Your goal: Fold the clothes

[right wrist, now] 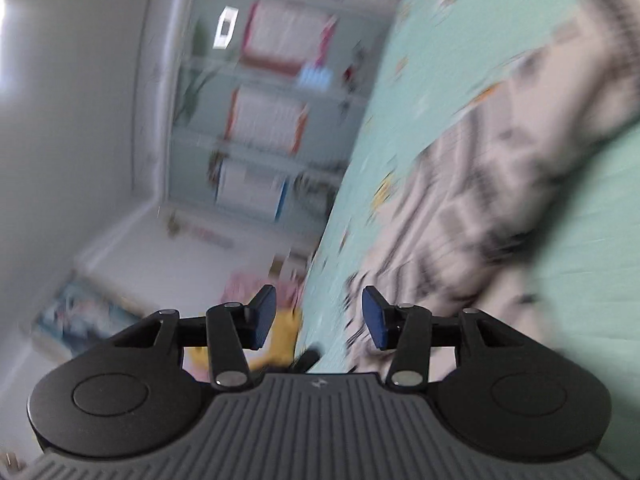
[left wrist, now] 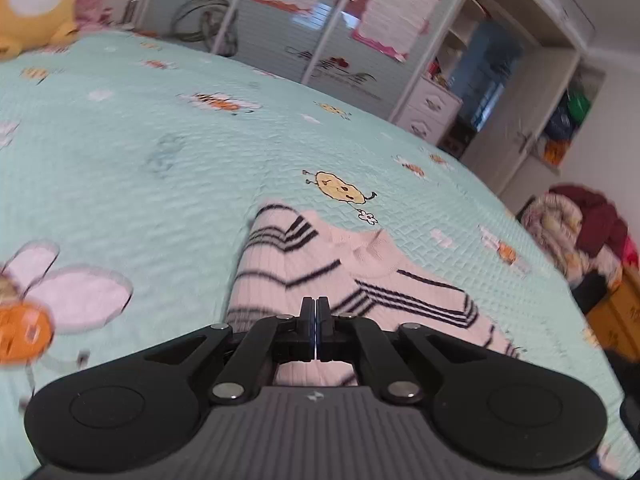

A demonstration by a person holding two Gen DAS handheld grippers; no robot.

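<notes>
Under L gripper (left wrist: 316, 308), clenched, lies striped sweater (left wrist: 304, 264); R gripper (right wrist: 319, 316) spread, empty.

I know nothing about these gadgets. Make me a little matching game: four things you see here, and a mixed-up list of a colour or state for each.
Things:
1. left gripper
2. right gripper
3. sweater
4. plush toy

States:
A. yellow, at the far end of the bedspread
B. fingers wide apart
C. fingers pressed together
D. white with dark stripes

Pairs: 1-C, 2-B, 3-D, 4-A
</notes>
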